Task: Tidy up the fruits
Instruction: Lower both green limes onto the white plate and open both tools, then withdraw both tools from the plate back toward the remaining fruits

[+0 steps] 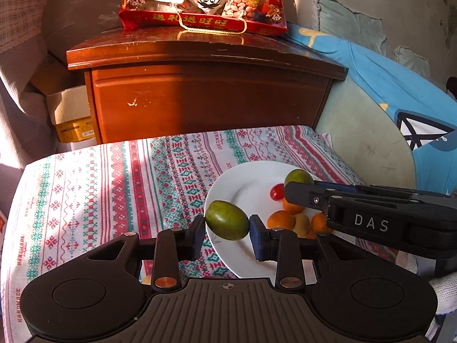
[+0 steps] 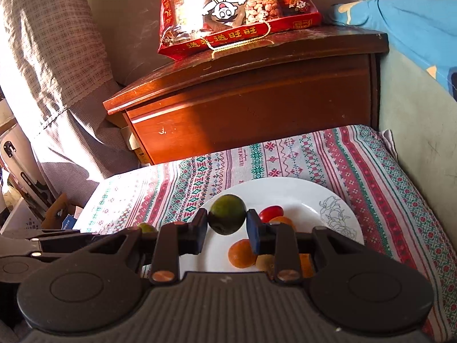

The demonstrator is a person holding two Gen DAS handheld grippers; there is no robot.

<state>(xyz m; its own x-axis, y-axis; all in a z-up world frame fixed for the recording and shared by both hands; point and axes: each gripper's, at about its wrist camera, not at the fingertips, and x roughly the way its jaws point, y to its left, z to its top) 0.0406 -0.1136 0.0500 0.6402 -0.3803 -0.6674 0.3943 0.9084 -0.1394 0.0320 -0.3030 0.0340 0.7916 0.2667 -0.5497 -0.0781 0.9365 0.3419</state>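
Each gripper pinches a green fruit above the white plate (image 2: 337, 197), lower centre of frame: left gripper (image 1: 227, 233) holds one (image 1: 227, 220), right gripper (image 2: 227, 230) another (image 2: 227, 214).

Fruit on and over the white plate.

I see one green fruit (image 1: 227, 220) pinched in my left gripper (image 1: 227, 228) above the plate (image 1: 245, 183) edge, and a second, darker green one (image 2: 227, 214) pinched in my right gripper (image 2: 227, 224) over the plate. On the plate lie a red tomato (image 2: 270, 213), several oranges (image 2: 242, 253) and a yellowish fruit (image 1: 302, 224), clustered together.
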